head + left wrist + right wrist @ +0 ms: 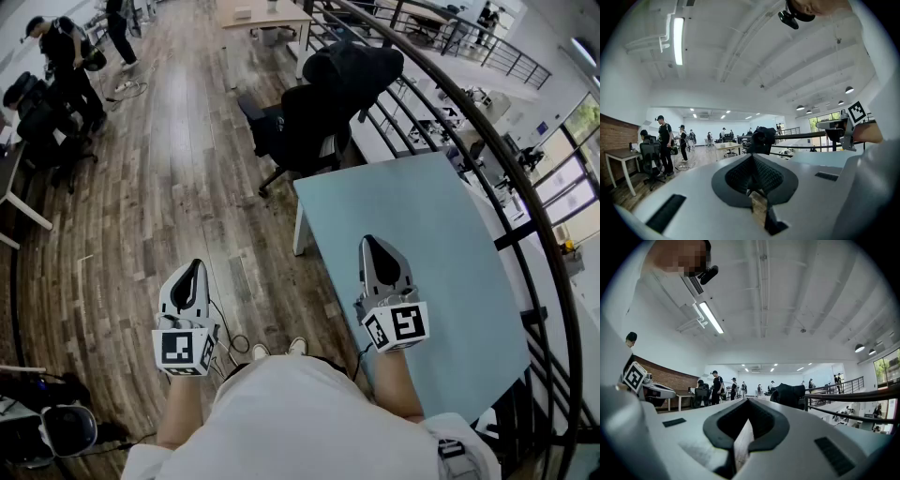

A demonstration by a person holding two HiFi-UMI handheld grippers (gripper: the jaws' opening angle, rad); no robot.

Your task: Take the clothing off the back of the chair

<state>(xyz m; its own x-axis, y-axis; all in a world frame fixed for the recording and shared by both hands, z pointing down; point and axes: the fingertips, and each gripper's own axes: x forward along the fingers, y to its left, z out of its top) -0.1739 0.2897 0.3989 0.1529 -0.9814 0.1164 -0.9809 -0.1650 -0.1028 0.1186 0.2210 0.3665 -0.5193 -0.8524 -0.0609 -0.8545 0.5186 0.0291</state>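
A dark garment point(354, 64) lies draped over the back of a black office chair point(302, 127), which stands at the far end of a light blue table point(422, 234). Both grippers are held well short of it, near the person's body. My left gripper point(195, 266) hovers over the wooden floor, jaws together and empty. My right gripper point(368, 242) hovers over the table's near part, also closed on nothing. The left gripper view shows the garment point(762, 139) far ahead, beyond the closed tip point(752, 156). In the right gripper view the garment point(788, 395) sits ahead, right of the tip point(748, 400).
A black railing point(487, 131) curves along the table's right side. Several people point(58, 52) and another black chair point(42, 127) stand at the far left. A wooden desk point(264, 15) is behind the chair. Cables and a device point(58, 427) lie on the floor at lower left.
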